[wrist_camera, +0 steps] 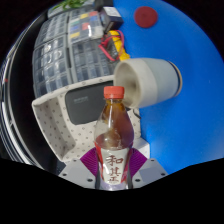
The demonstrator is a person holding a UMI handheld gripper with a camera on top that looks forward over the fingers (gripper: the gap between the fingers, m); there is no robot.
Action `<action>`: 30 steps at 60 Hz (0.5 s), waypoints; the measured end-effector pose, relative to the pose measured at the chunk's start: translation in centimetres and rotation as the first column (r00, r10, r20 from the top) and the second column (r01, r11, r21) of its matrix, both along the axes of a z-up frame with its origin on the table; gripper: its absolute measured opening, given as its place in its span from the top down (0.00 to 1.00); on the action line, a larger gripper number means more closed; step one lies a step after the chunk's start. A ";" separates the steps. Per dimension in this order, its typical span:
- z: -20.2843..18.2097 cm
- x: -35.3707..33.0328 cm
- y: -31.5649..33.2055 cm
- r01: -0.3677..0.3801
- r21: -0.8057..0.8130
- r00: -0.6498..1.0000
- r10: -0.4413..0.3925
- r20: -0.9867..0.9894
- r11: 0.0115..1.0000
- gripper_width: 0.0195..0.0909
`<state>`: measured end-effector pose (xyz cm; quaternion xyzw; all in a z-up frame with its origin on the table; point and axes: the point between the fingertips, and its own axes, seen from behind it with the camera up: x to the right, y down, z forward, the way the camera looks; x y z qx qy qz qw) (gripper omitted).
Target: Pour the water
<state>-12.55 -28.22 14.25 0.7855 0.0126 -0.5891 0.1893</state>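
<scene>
A clear bottle (113, 138) of brown tea with an orange cap and a white label stands upright between my fingers. My gripper (113, 163) is shut on the bottle, with the purple pads (88, 160) pressing its lower body on both sides. Just beyond the cap and a little to the right stands a white cup (146, 80) on the blue table surface (190, 110), its mouth facing me. The bottle's cap sits below the cup's rim.
A white cloth with small dots (52, 118) lies to the left of the bottle, next to a dark panel (78, 104). Farther back are grey crates or a keyboard-like rack (62, 58), a small yellow and red object (116, 42) and a red disc (146, 16).
</scene>
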 end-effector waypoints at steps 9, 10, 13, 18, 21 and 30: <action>2.5 0.2 2.2 -0.046 0.318 0.994 0.075 -0.078 0.947 0.76; 3.0 0.3 2.5 -0.035 0.364 0.993 0.075 -0.096 0.931 0.76; 5.0 -0.1 4.3 -0.038 0.489 0.986 0.112 -0.123 0.871 0.75; 7.8 -0.4 7.8 0.032 0.694 0.970 0.144 -0.194 0.719 0.76; 10.1 -0.7 10.0 0.050 0.790 0.966 0.172 -0.194 0.611 0.76; 12.6 -1.3 17.0 0.134 0.955 0.962 0.196 -0.190 0.266 0.75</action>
